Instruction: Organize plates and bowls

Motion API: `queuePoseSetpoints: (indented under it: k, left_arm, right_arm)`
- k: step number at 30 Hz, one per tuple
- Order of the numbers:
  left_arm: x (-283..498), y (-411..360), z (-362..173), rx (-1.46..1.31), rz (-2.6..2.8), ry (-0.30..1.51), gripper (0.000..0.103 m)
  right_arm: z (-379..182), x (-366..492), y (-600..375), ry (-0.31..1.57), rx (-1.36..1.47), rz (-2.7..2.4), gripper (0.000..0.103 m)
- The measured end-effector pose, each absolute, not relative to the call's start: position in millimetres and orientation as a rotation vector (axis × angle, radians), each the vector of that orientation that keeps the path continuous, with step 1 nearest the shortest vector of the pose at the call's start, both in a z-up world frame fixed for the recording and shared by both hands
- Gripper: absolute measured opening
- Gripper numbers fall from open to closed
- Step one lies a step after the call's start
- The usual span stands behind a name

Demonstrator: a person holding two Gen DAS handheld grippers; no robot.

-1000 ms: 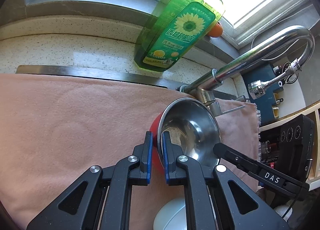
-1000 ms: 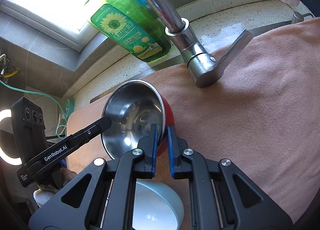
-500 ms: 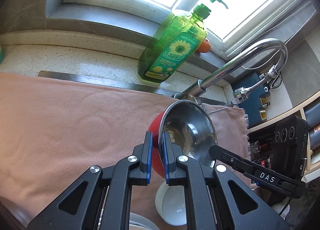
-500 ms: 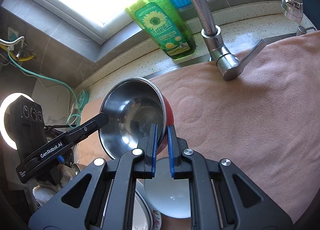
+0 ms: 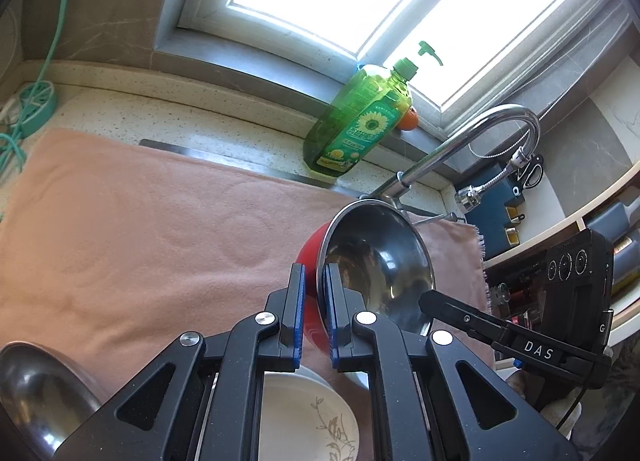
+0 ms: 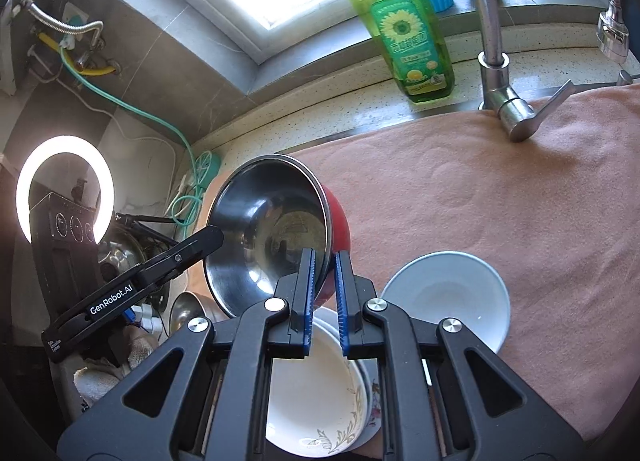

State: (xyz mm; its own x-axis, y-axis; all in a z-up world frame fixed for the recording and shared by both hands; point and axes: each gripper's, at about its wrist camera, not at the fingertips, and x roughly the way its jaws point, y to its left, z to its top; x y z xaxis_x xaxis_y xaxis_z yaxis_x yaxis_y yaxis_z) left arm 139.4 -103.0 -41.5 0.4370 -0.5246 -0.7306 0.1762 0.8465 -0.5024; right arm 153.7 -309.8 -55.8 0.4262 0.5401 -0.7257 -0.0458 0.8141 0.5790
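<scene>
Both grippers, left gripper and right gripper, clamp opposite rims of the red steel bowl, sharing load above the white bowls.

Left gripper: two matte black fingers lined with blue ribbed pads, carried on black linkage arms with triangular cut-outs and round silver pivot screws. Right gripper: identical build, black fingers, blue toothed pads, silver screws. From the opposite camera each unit appears as a black housing with three round dials; one finger bears white lettering "DAS", the other "GenRobot.AI".
</scene>
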Motion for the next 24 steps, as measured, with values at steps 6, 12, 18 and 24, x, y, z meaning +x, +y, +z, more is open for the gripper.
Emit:
queuePoseSetpoints:
  k: [6,12,18,24]
  left_arm:
    - [115,-65,-38,-0.415,-0.405,1.010,0.008]
    - [90,-23,-37,-0.463,-0.341,0.990,0.008]
    - [62,18,-40,-0.510,-0.268,0.974,0.008]
    - [42,52,-45,-0.556,-0.198,0.961,0.008]
  right_arm:
    - [-50,139,-269,1.089,0.475,0.461,0.010]
    - [-45,129,-223,1.102,0.409,0.542,0.010]
    - [-47,123,-176,1.132,0.347,0.617,0.010]
    - [-53,116,-136,1.161,0.291,0.678,0.010]
